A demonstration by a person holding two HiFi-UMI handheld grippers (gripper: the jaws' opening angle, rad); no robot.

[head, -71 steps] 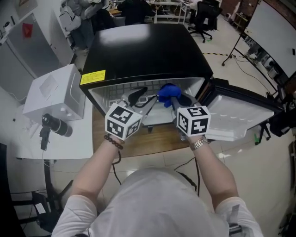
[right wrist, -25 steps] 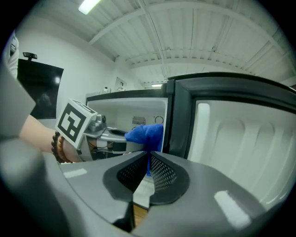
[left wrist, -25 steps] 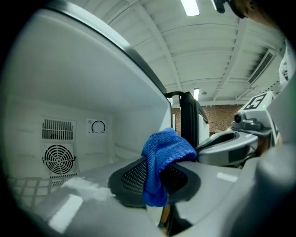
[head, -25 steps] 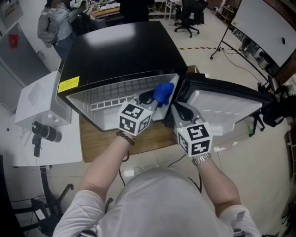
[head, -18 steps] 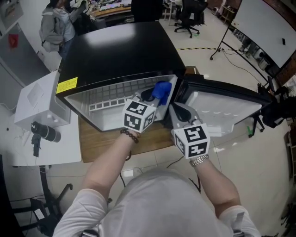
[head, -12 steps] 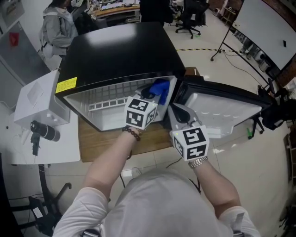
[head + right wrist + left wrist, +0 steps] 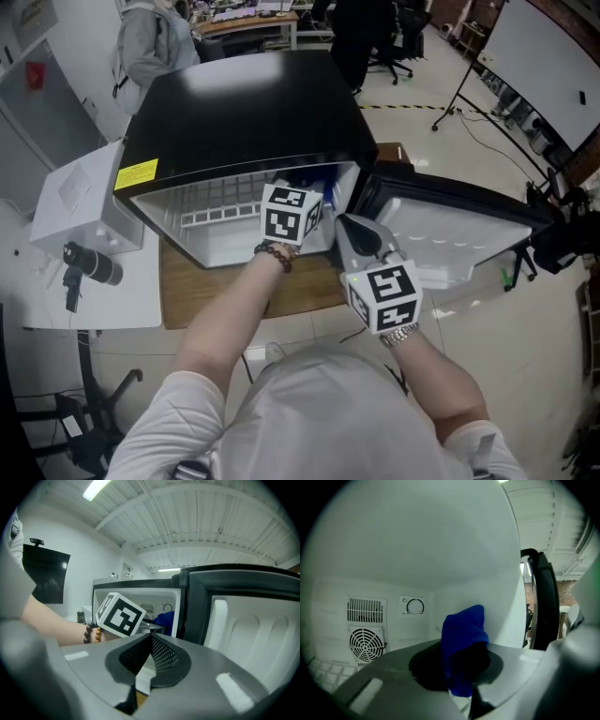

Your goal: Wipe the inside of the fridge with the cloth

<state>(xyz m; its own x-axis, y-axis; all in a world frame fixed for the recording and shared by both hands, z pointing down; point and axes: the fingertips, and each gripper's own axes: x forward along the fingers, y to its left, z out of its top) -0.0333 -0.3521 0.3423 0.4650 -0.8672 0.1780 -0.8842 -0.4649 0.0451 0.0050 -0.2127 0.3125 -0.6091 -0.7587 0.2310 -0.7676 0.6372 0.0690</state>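
While reaching into the open fridge [image 7: 246, 103], the left gripper [image 7: 461, 667] is clamping the blue cloth [image 7: 464, 634] between its jaws. It is holding the cloth upright near the right inner wall, with the fan grille [image 7: 365, 641] and dial [image 7: 415, 606] behind. The right gripper [image 7: 149, 654] is hovering outside beside the fridge door [image 7: 243, 630], jaws pressed together, gripping nothing.

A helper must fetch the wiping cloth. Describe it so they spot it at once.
Find the open black fridge. Inside, by the right wall, the left tongs pinch a cloth. It is the only bright blue thing there.
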